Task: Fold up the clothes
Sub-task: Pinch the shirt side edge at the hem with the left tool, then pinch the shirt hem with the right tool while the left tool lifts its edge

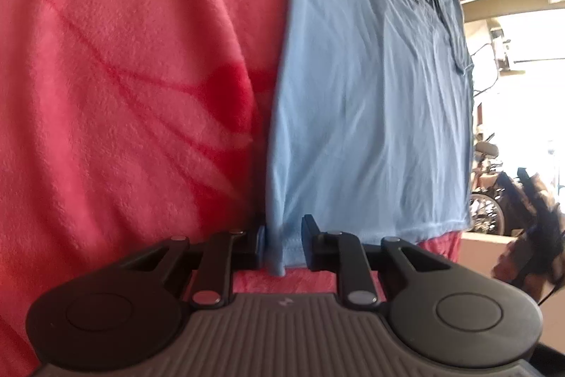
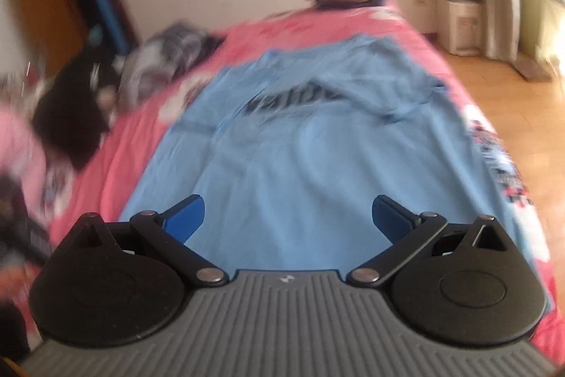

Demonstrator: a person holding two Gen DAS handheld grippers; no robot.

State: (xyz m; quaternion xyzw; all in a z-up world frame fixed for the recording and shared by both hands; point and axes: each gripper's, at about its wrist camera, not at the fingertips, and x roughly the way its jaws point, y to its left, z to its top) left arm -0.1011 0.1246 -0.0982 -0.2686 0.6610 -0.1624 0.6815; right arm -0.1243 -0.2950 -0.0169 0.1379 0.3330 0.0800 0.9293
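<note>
The shirt [image 2: 303,143] is a light blue T-shirt with dark lettering on the chest, spread flat along a bed covered by a pink blanket [image 1: 116,87]. It looks thin, soft and limp, so it should weigh almost nothing, drape and crease wherever it is not supported, and slide easily over the fleecy blanket; it is not fragile, but a loose pinch would likely let the cloth slip out. The best holds are judged to be the hem corners and the folded side edges, where the doubled cloth gives something to bite on. The left tongs [image 1: 284,246] stand nearly together, with a bunched corner of the hem between them; the pads appear to press on that fold. From those tongs, in the left wrist view, the shirt runs away toward twelve and one o'clock, its long edge lying against the blanket at eleven, the lettering far off at one. The right tongs [image 2: 287,218] are wide apart and hold nothing. In their blurred view they hang above the shirt's lower part, with cloth showing between and beyond the tips, the lettering at twelve, a dark heap of other clothes [image 2: 74,108] at ten, and wooden floor at two.
</note>
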